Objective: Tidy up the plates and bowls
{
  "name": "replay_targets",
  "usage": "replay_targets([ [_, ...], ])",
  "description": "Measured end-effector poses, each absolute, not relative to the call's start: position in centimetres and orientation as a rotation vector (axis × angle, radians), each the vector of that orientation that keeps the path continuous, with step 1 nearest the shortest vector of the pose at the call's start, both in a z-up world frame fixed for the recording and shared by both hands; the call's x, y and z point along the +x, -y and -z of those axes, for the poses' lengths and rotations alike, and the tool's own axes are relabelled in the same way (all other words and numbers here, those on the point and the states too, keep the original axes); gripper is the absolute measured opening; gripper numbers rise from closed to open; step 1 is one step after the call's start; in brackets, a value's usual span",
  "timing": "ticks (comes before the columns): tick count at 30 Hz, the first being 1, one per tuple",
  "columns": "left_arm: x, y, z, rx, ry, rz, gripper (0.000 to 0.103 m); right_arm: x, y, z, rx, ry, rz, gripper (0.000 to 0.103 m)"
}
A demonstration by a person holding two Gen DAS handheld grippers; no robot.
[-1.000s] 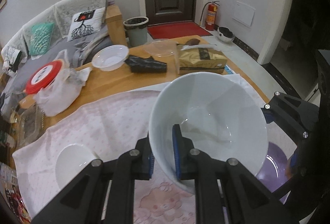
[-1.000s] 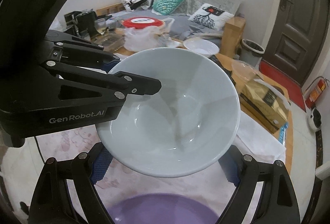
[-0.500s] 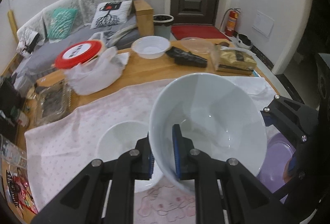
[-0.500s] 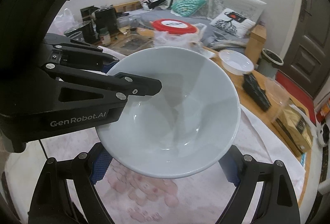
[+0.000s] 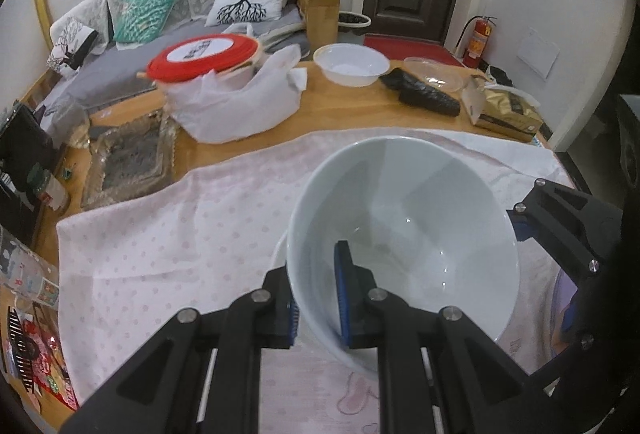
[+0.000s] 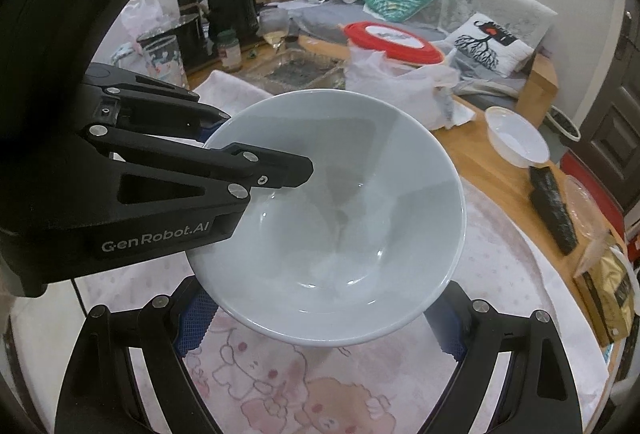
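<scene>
A large pale bowl (image 5: 404,218) hangs tilted above the pink dotted cloth (image 5: 172,234). My left gripper (image 5: 316,274) is shut on its near rim, one blue pad inside the wall and one outside. My right gripper (image 6: 318,326) spans the bowl's (image 6: 332,202) lower wall, its wide-set pads (image 6: 192,314) pressed on both sides. Beneath the big bowl's left edge peeks the rim of a smaller white bowl (image 5: 279,248); the rest of it is hidden. A sliver of a purple plate (image 5: 560,298) shows at the right, behind the right gripper's finger.
On the wooden table (image 5: 352,106) behind the cloth stand a red-lidded tub (image 5: 204,54) in a white bag, a white plastic bowl (image 5: 351,63), a dark packet (image 5: 424,94) and a gold bag (image 5: 508,110). A glass tray (image 5: 132,158) lies left; kettles (image 6: 232,14) and jars stand beyond.
Both grippers carried the big bowl leftward and a little lower over the cloth. The small white bowl, earlier at the left, is now under it. The purple plate left the right wrist view.
</scene>
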State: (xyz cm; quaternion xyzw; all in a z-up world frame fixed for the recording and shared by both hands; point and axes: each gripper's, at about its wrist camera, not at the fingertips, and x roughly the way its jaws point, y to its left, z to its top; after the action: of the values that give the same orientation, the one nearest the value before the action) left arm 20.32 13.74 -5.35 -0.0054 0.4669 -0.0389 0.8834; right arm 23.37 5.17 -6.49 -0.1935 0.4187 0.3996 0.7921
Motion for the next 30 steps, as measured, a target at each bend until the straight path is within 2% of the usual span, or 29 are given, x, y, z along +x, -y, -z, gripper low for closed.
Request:
replay_targets([
  [9,21.1,-15.3,7.5,-0.033,-1.007,0.078,0.012,23.9,-7.1,8.2,-0.456,-0.936,-0.866,0.086],
  [30,22.1,-14.8,9.5,0.007,-1.040,0.032,0.015,23.6,-7.1,8.2,-0.486,-0.968,-0.855,0.088],
])
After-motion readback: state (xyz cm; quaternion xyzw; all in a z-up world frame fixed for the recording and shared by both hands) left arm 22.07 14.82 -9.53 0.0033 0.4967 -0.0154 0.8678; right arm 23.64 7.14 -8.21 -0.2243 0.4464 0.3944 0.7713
